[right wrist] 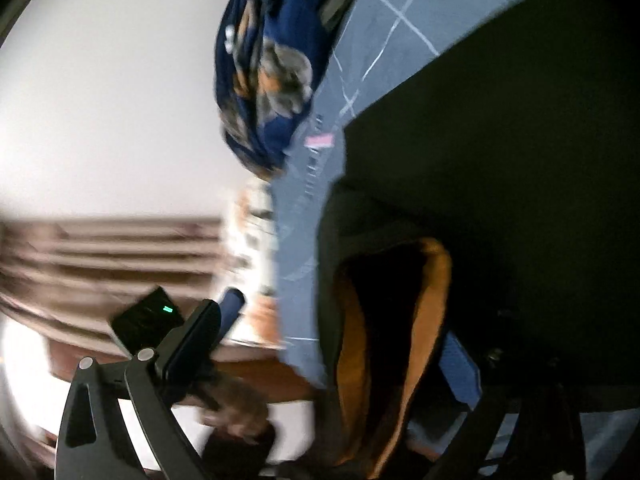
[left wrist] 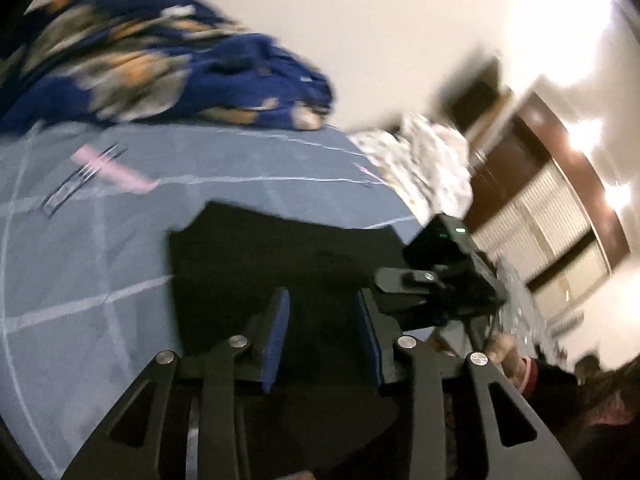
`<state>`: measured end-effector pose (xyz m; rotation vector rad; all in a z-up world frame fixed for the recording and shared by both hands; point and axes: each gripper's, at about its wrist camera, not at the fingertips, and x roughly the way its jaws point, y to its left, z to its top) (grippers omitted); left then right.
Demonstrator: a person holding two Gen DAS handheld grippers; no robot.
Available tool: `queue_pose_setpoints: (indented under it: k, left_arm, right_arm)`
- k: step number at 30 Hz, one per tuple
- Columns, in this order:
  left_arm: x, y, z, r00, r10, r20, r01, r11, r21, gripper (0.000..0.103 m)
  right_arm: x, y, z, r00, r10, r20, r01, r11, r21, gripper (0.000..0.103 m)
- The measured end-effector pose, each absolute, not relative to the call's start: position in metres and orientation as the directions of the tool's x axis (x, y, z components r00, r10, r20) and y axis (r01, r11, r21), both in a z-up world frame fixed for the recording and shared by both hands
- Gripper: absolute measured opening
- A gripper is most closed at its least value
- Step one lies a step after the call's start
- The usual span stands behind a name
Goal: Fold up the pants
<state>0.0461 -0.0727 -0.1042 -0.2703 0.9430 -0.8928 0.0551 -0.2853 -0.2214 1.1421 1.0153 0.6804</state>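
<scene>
Two grippers: I count one per hand, each with two blue-padded fingers.
Left gripper (left wrist: 322,336): pads stand a little apart over the black cloth. I cannot tell whether a fold sits between them, but neither pad looks pressed on anything.
Right gripper (right wrist: 348,344): jaws spread wide. One pad (right wrist: 232,308) sticks out past the bed's edge, the other pad (right wrist: 460,372) lies against the black cloth. Nothing is clamped.
Pants (left wrist: 256,248): one pair, black, spread on the bed directly ahead of both grippers. In the right wrist view one opening shows an orange-brown lining (right wrist: 432,280) gaping between the wide jaws.
Bedsheet (left wrist: 80,264): one, grey-blue with thin pale grid lines and one pink patch (left wrist: 116,168).
Blanket (left wrist: 160,64): one bundle, dark blue with tan and grey animal prints, heaped at the far edge of the bed, well apart from the pants.
Patterned cloth (left wrist: 424,160): one pale heap with small prints at the bed's corner, beside the blanket's end.
Green lights: one on each gripper body as seen from the other camera, two in all.
Blur: both views are smeared, so fine detail is unreadable.
</scene>
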Motion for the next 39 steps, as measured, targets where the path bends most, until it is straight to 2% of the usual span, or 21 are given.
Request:
queue_pose_setpoints:
  k: [3, 4, 5, 7, 8, 10, 12, 14, 16, 22, 29, 39]
  left_arm:
    - [0.041, -0.06, -0.121, 0.308, -0.716, -0.626, 0.499, 0.682, -0.535, 0.036]
    - [0.039, -0.055, -0.127, 0.31, -0.705, -0.638, 0.486, 0.694, -0.531, 0.036]
    - [0.036, -0.051, -0.134, 0.302, -0.697, -0.651, 0.473, 0.702, -0.532, 0.036]
    - [0.034, -0.053, -0.139, 0.286, -0.686, -0.668, 0.464, 0.71, -0.53, 0.037]
    - [0.033, -0.054, -0.142, 0.278, -0.681, -0.678, 0.464, 0.713, -0.526, 0.037]
    - [0.031, -0.064, -0.142, 0.272, -0.678, -0.682, 0.479, 0.711, -0.515, 0.038]
    - [0.03, -0.071, -0.137, 0.28, -0.676, -0.682, 0.493, 0.71, -0.502, 0.042]
    - [0.032, -0.077, -0.132, 0.28, -0.686, -0.671, 0.493, 0.703, -0.513, 0.058]
    - [0.033, -0.082, -0.127, 0.287, -0.7, -0.654, 0.499, 0.692, -0.522, 0.063]
    - [0.04, -0.119, -0.119, 0.261, -0.709, -0.655, 0.555, 0.666, -0.499, 0.064]
    - [0.045, -0.167, -0.132, 0.191, -0.693, -0.696, 0.594, 0.646, -0.48, 0.064]
    - [0.044, -0.208, -0.146, 0.128, -0.66, -0.741, 0.622, 0.635, -0.458, 0.064]
  right_arm:
    - [0.055, -0.267, -0.215, 0.384, 0.816, -0.432, 0.032, 0.455, 0.89, 0.098]
    - [0.055, -0.264, -0.215, 0.388, 0.801, -0.456, 0.028, 0.484, 0.875, 0.09]
    - [0.055, -0.261, -0.214, 0.393, 0.787, -0.475, 0.018, 0.51, 0.86, 0.061]
    - [0.054, -0.263, -0.216, 0.393, 0.772, -0.5, 0.021, 0.536, 0.844, 0.019]
    - [0.053, -0.268, -0.217, 0.403, 0.786, -0.468, 0.021, 0.504, 0.863, 0.017]
    - [0.05, -0.274, -0.211, 0.423, 0.775, -0.469, 0.005, 0.516, 0.857, 0.015]
    - [0.048, -0.285, -0.202, 0.444, 0.778, -0.445, -0.008, 0.5, 0.866, 0.015]
    - [0.048, -0.3, -0.187, 0.467, 0.773, -0.429, -0.028, 0.498, 0.867, 0.014]
    - [0.049, -0.317, -0.174, 0.49, 0.759, -0.429, -0.038, 0.51, 0.859, 0.013]
    - [0.042, -0.406, -0.15, 0.59, 0.657, -0.469, -0.003, 0.583, 0.813, 0.012]
    - [0.024, -0.503, -0.187, 0.641, 0.568, -0.516, 0.149, 0.568, 0.809, 0.012]
    - [0.024, -0.533, -0.224, 0.659, 0.575, -0.485, 0.172, 0.513, 0.841, 0.012]
